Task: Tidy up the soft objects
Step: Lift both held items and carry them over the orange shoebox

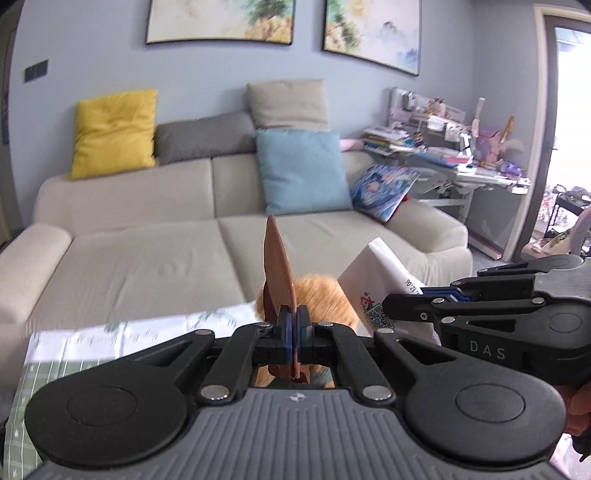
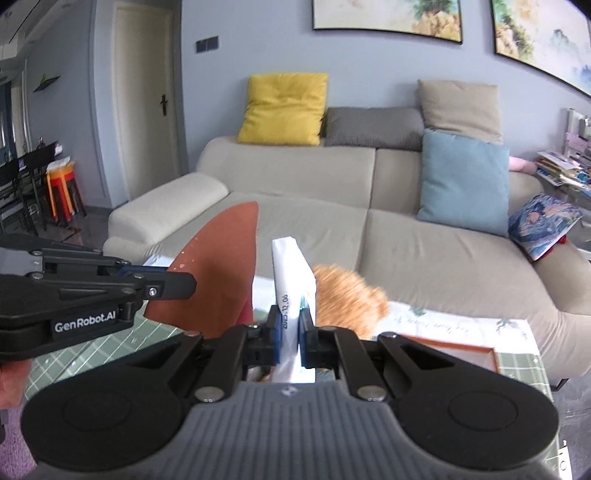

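Much of what the two grippers carry is hidden behind their own black linkages, so I can only make out parts. The left gripper point(image 1: 294, 328) is clamped tight on a thin rust-brown flap point(image 1: 275, 258) that stands up edge-on between its blue pads; from the right wrist view the same flap point(image 2: 218, 266) shows as a broad pointed sheet, though what it belongs to is hard to tell. The right gripper point(image 2: 290, 332) is closed narrowly on a white packet point(image 2: 291, 273) with printed digits down its edge, its lower end cut off behind the pads. Just beyond both sits a fuzzy orange plush thing point(image 2: 347, 299), blurred and partly covered, so its shape is unclear. A bit of a hand point(image 2: 11, 376) shows at the left edge of that view. Below lies a bench point(image 2: 517, 373) with a green checked cover and a pale cloth point(image 2: 461, 325) printed with leaves. Behind it stretches a beige sofa point(image 2: 443, 243) carrying a yellow cushion point(image 2: 284, 107), a grey cushion point(image 2: 373, 125), a tan cushion point(image 2: 458, 107), a blue cushion point(image 2: 465, 177) and a picture-printed pillow point(image 2: 543, 225). Framed paintings point(image 1: 221, 18) hang on the grey-blue wall, and a cluttered desk point(image 1: 443, 147) stands at the right.
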`<state>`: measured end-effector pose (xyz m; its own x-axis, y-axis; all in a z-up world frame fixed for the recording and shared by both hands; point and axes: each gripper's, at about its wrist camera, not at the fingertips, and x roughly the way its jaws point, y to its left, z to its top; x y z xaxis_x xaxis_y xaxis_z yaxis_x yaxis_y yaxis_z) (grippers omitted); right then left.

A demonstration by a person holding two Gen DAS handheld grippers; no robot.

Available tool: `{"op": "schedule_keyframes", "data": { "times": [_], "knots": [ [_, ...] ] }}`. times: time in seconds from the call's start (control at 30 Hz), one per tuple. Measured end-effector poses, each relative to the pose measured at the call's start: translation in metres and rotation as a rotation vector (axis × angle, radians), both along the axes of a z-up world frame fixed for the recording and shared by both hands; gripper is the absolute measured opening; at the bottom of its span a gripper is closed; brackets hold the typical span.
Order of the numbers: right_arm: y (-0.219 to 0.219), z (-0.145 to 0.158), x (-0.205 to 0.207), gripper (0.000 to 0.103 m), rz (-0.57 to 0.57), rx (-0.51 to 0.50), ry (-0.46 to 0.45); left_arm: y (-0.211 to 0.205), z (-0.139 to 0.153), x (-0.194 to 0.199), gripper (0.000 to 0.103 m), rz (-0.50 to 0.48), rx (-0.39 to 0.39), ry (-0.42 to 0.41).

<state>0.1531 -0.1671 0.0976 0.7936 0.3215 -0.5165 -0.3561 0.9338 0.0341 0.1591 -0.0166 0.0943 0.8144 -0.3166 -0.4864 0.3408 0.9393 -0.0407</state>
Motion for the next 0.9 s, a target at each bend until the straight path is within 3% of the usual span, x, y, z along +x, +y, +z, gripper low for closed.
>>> {"op": "schedule_keyframes", "data": {
  "times": [0.4, 0.63, 0.9],
  "knots": [
    [-0.068, 0.027, 0.011, 0.006, -0.101, 0.027, -0.016, -0.069, 0.021, 0.019, 0.002, -0.144, -0.020, -0.036],
    [-0.106, 0.000, 0.029, 0.006, -0.184, 0.018, 0.050, -0.111, -0.006, 0.031, 0.002, -0.217, -0.015, 0.039],
    [-0.145, -0.055, 0.047, 0.006, -0.252, 0.017, 0.164, -0.152, -0.059, 0.051, 0.002, -0.263, 0.024, 0.188]
  ]
}}
